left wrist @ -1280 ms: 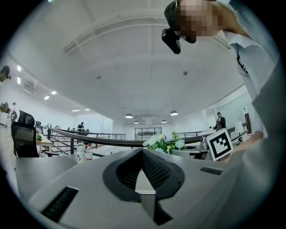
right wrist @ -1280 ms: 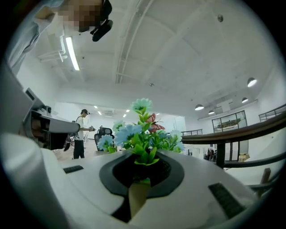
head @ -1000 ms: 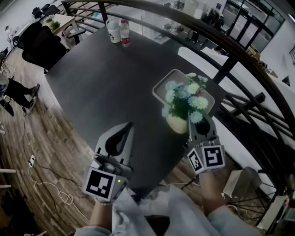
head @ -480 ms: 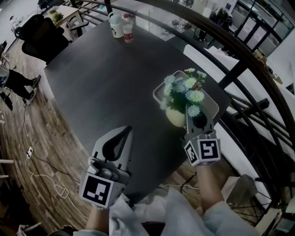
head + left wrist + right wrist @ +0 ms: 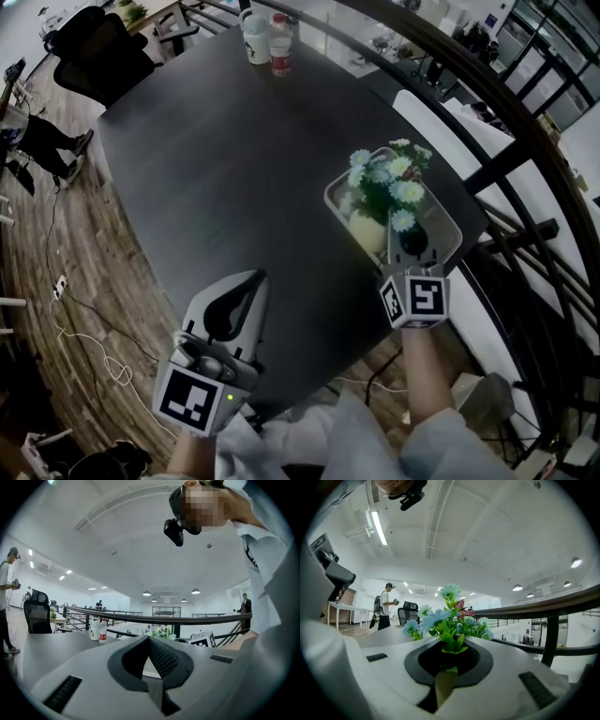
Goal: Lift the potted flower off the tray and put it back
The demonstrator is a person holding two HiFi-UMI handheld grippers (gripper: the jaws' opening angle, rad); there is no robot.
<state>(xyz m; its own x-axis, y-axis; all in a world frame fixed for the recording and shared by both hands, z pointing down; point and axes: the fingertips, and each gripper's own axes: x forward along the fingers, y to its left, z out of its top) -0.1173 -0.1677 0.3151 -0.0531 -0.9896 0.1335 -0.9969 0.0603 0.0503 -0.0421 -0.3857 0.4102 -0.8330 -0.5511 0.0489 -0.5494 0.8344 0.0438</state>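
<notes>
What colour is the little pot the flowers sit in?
The pot is pale yellow; it shows best in the head view.

open-plan office: desk chair [image 5: 98,61], railing [image 5: 140,616]

On table [image 5: 216,169]: potted flower [image 5: 380,192] at tray [image 5: 448,225], bottles [image 5: 267,42] behind.

The counter [image 5: 234,187] is a dark, matt slab with rounded corners. A pale tray [image 5: 450,223], also round-cornered, sits flat on it close to the right-hand edge and turned slantwise to that edge. Well apart from the tray, at the far end of the counter, a white cup [image 5: 255,37] and a clear bottle [image 5: 279,45] with a red label stand upright just beside each other, the bottle on the side nearer the tray.
</notes>
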